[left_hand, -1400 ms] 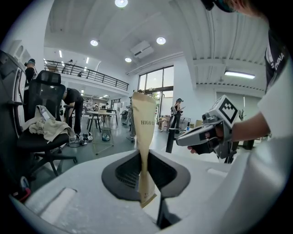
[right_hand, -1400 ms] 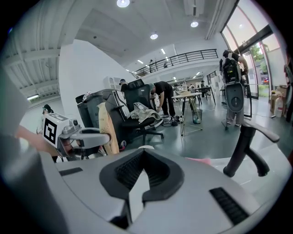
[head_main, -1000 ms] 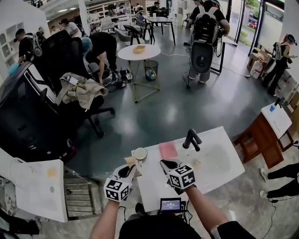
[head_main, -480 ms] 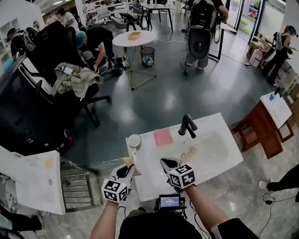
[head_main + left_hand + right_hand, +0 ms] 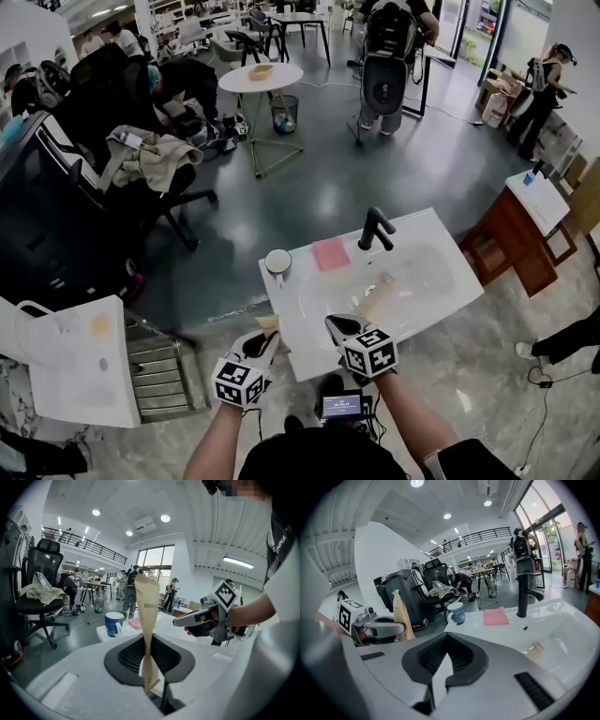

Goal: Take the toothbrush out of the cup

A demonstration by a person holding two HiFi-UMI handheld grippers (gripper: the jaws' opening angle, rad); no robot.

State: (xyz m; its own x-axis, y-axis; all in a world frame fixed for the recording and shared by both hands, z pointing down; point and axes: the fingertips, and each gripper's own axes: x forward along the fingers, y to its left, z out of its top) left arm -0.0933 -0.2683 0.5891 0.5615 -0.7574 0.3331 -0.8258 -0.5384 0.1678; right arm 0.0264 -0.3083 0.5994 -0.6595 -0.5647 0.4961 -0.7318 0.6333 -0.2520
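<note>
So the left gripper [image 5: 263,341] is pinching a tall tan paper sleeve [image 5: 146,616] by its bottom end. The jaws are squeezing down narrow on it, which is why it's standing straight up in the left gripper view instead of flopping. I'm guessing that's the toothbrush in its wrapper, but no bristles are showing, so I can't swear to it.

In the head view it's sitting low and left of centre, just off the lower-left corner of the white sink counter [image 5: 292,319]. That's well apart from the cup [image 5: 277,262] at the counter's upper-left corner. The cup is looking empty from above, with nothing poking out.

The right gripper [image 5: 337,326] is hovering over the counter's lower edge, jaws pulled together on nothing, so I reckon it's just the spare hand here. 1 more tan packet [image 5: 379,298] is lying in the basin. A pink cloth [image 5: 330,253] is lying flat between the cup and the black faucet [image 5: 375,228]. To me the take-out part is looking basically done.
</note>
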